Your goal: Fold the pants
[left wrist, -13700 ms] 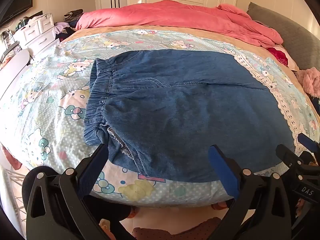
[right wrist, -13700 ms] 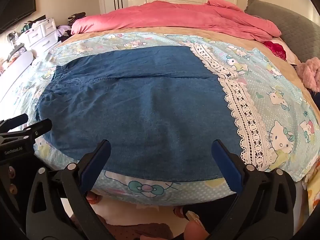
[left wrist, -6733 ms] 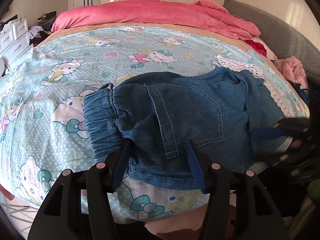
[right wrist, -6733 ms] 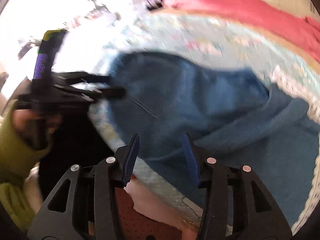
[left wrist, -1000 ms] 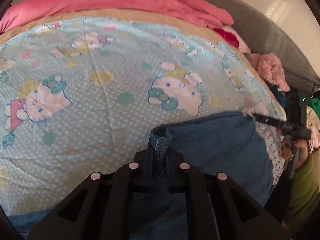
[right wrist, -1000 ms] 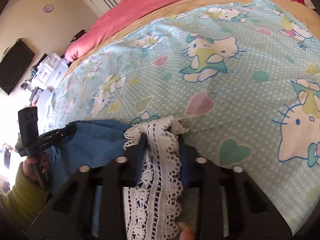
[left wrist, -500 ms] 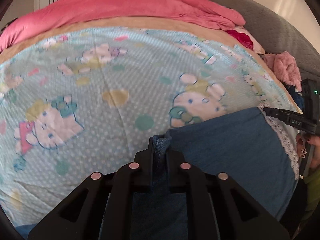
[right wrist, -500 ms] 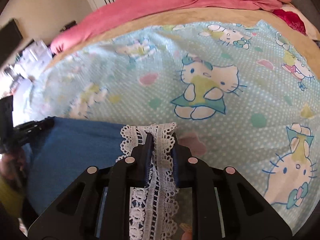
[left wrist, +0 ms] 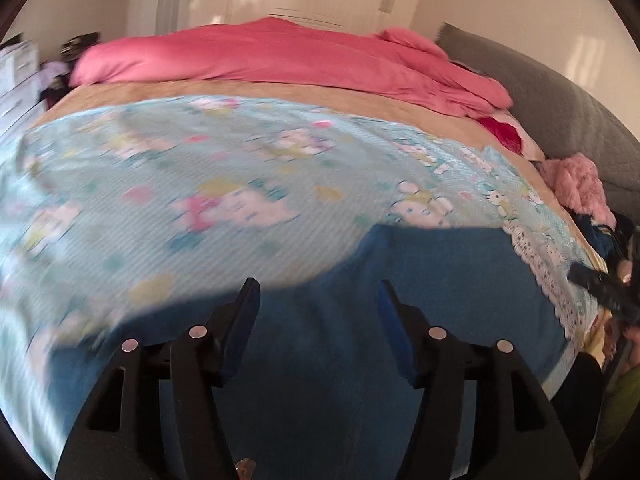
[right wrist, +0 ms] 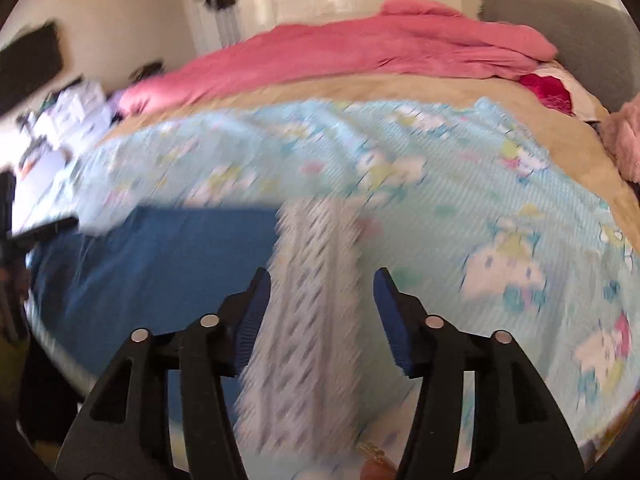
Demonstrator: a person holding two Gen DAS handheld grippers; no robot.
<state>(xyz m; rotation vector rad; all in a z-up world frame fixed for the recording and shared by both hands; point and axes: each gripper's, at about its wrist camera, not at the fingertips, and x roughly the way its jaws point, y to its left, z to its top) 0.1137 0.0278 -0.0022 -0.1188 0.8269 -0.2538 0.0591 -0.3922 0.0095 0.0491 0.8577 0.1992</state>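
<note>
Both tongs, left [left wrist: 316,320] and right [right wrist: 322,312], are wide apart and grip nothing, so the blue pants [left wrist: 420,280] can lie flat on the bed [left wrist: 160,168].

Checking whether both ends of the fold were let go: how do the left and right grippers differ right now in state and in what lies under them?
The left gripper hangs over plain blue denim of the pants; the right gripper hangs over the white lace trim, with denim to its left. The lace is at the far right of the left view but central in the right view. Both are open, holding nothing, with blue pads.
</note>
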